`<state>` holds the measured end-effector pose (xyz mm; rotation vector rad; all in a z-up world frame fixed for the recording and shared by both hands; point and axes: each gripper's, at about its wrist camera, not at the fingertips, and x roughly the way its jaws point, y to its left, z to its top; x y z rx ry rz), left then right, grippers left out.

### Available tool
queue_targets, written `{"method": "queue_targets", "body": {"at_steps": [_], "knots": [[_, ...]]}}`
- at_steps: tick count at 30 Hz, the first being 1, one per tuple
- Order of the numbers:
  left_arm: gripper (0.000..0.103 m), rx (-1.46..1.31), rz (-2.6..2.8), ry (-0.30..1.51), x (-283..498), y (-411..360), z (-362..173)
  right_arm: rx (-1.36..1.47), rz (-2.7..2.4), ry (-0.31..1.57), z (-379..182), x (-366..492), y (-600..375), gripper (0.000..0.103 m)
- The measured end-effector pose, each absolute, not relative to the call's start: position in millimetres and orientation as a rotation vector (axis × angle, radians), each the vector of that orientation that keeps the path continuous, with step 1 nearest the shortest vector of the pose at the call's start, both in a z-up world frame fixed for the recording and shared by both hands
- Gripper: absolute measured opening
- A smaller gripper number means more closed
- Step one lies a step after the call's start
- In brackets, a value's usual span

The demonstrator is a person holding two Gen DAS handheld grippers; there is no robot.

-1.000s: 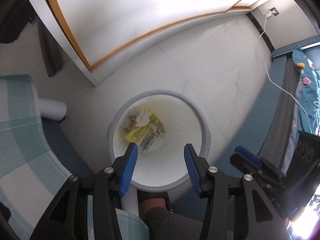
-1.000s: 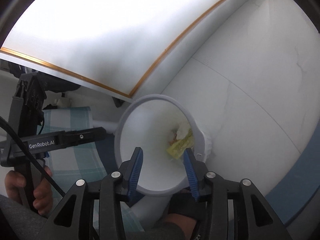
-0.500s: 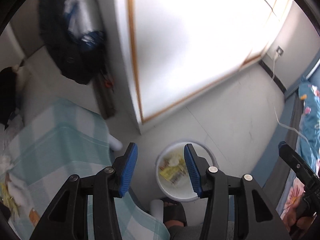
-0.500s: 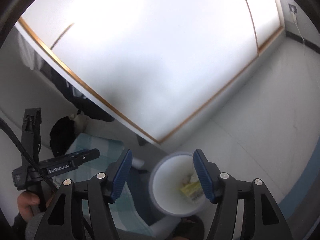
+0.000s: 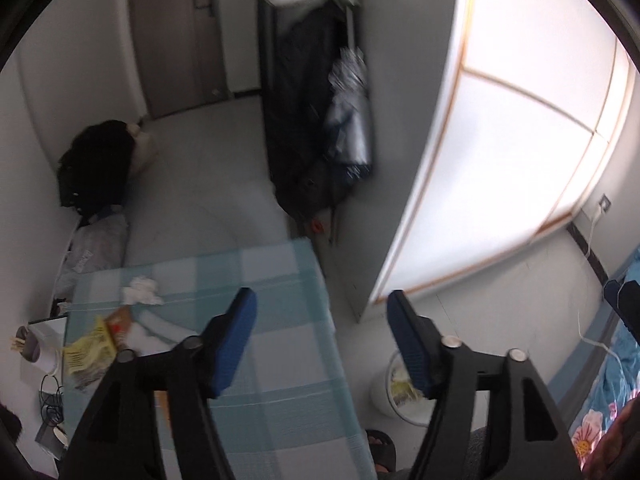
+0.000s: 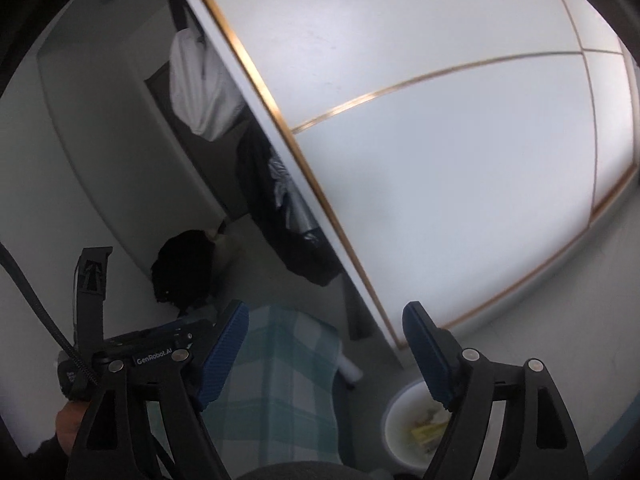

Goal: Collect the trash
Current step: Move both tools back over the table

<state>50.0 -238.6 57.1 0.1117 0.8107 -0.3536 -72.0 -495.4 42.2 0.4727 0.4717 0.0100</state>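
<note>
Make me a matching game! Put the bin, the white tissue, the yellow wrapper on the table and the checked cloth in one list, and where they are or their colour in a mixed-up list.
Things:
1. bin
2. white tissue
3. yellow wrapper
4. checked cloth

Matches:
A. covers the table
B. crumpled, near the cloth's far edge
C. on the floor, with trash inside
D. flat on the cloth, nearer than the tissue

Pairs: 1-C, 2-B, 3-D, 4-A

left wrist: steeply down | right wrist: shallower, blurred | shared: checked table [image 5: 280, 400], bin [image 6: 394, 420]
</note>
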Motion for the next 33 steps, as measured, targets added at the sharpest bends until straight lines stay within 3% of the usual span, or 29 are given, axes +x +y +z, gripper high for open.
{"method": "queue_targets", "body": {"at_steps": [4,11,25,33], "knots": [[0.074,0.105,-0.28,0.718,40.7,-200.8,77.6,0.428,0.08,0.445,62.2,-69.2,-455.6,0.085],[0.076,0.009,-0.192,0.677,32.8,-127.0,94.1,0.347,0.171,0.423,75.2,-66.9,-393.0,0.09],[0.078,-0.096,-0.084,0.665,35.2,-30.2,64.1,0.23,0.306,0.471,61.0,-43.9,-286.3,0.095],[0.086,-0.16,-0.042,0.684,43.8,11.9,31.9,0.181,0.341,0.586,23.1,-10.5,-238.9,0.096]]}}
